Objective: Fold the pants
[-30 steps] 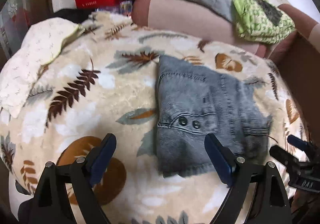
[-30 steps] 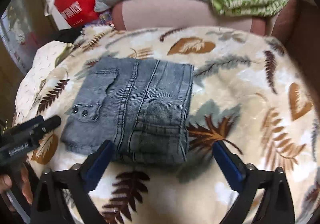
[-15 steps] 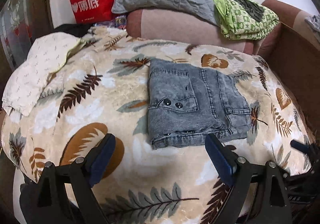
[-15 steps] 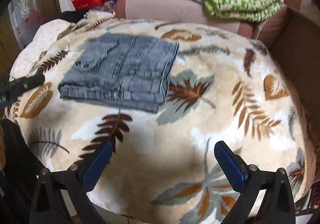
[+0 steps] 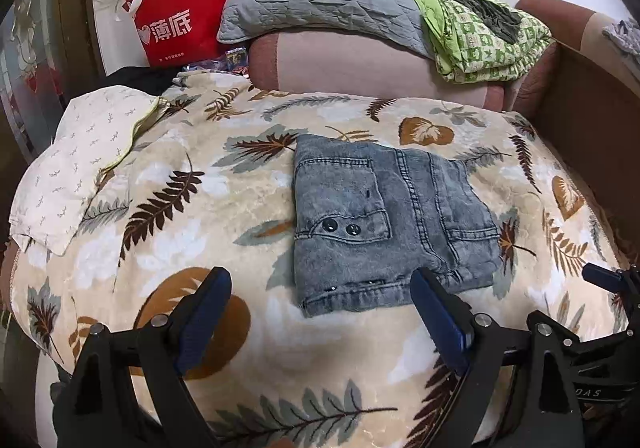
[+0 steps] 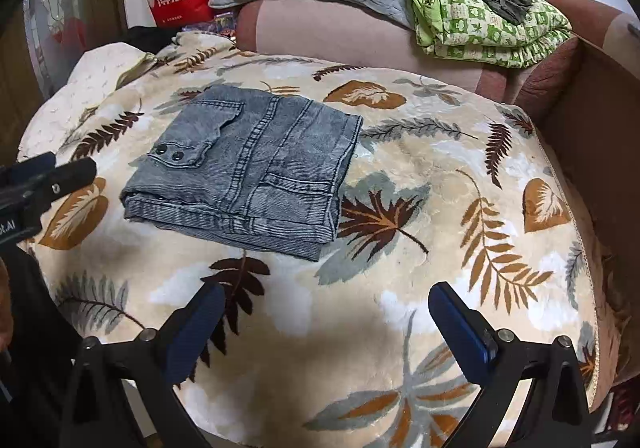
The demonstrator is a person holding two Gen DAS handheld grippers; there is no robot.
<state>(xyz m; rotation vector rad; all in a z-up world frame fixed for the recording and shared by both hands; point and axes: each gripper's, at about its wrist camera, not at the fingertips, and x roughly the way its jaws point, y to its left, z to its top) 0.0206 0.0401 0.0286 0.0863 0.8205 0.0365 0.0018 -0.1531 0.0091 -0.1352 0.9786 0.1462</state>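
The folded pants (image 5: 384,224) are lying mid-bed (image 6: 400,288), looking soft yet thick; both tongs, left (image 5: 320,312) and right (image 6: 324,324), are hanging wide open, holding nothing; the stacked near hem is looking best for gripping.

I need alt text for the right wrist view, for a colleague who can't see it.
Folded grey denim pants lie flat on a leaf-print blanket, untouched. The right gripper hangs open in the foreground, nearer the camera than the pants, nothing between its fingers. The left gripper pokes in at the left edge.
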